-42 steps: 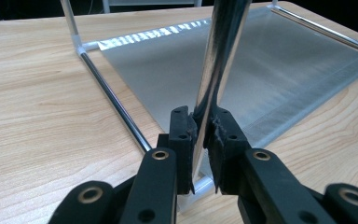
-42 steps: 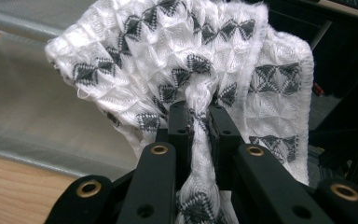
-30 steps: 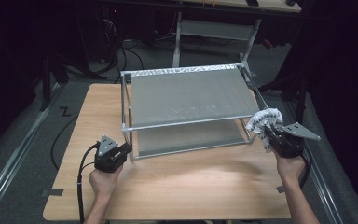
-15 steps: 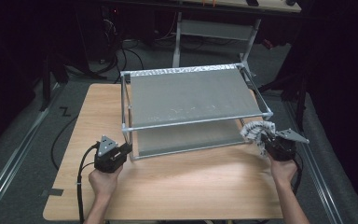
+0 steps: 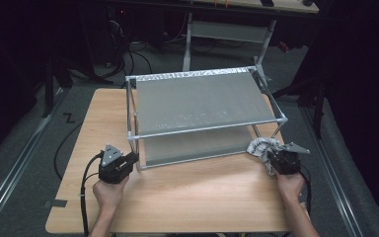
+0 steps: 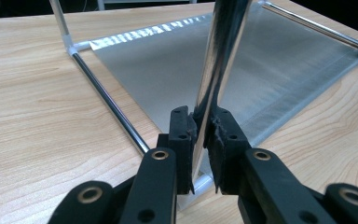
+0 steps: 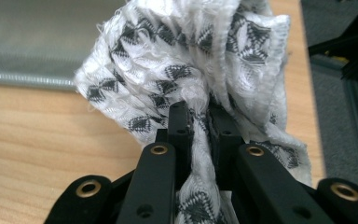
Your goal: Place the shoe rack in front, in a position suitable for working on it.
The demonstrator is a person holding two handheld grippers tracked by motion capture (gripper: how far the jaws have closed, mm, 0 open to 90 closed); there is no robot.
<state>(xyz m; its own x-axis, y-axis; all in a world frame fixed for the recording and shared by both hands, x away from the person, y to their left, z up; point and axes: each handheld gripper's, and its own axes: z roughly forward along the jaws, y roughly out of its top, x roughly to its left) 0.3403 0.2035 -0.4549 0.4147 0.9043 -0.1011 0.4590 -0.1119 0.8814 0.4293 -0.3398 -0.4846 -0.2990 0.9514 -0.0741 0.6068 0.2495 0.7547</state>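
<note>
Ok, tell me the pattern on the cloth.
White cloth with small black diamond-like motifs; clearest in the right gripper view.

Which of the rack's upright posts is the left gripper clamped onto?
The front-left post, at the near corner of the rack. The left gripper is shut around it low down; the other posts stand free, and the right gripper holds a cloth.

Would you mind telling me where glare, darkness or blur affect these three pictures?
High view: the room around the table is nearly black, the rack evenly lit. Left gripper view: glare streaks the shiny post and the lower shelf's far edge. Right gripper view: the cloth is sharp, the background soft.
</note>
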